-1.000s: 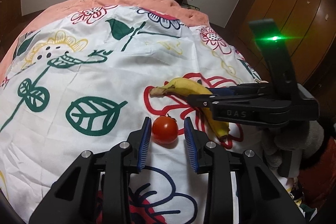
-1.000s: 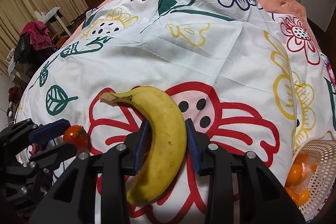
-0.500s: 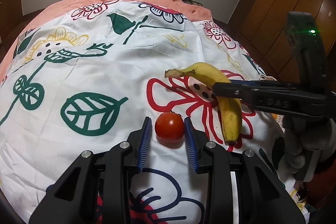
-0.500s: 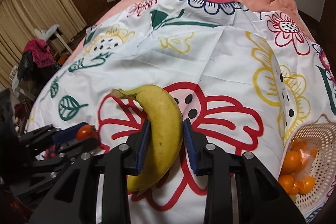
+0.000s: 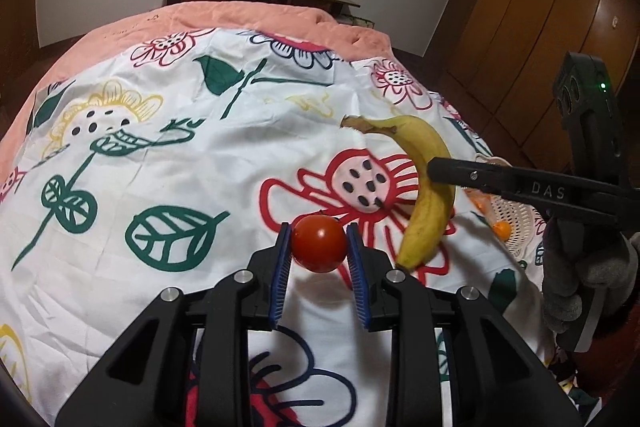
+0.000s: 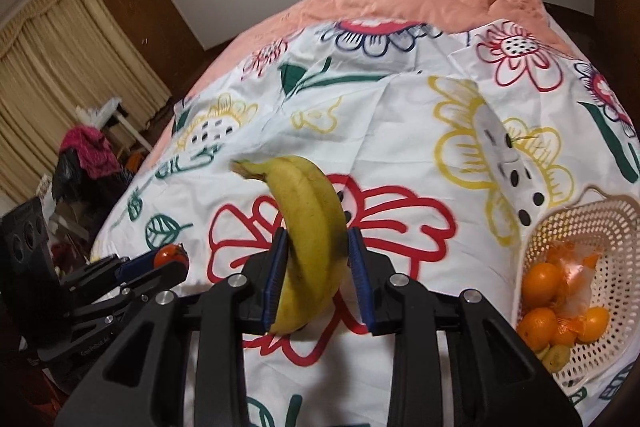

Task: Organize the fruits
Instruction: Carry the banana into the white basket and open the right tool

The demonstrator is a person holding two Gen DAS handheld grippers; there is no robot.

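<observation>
Both ribbed blue claw pads (image 5: pixel 280 267) pinch a smooth round tomato (image 5: pixel 319 244).

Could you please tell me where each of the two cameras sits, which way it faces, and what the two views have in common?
Left wrist: on the left gripper, looking down along its fingers over the bedspread; it grips the tomato; the right gripper and a gloved hand show.
Right wrist: on the right gripper, facing the bed; it grips the banana; the basket is right.
Shared: banana, tomato, basket, bedspread, and each sees the other gripper.
</observation>
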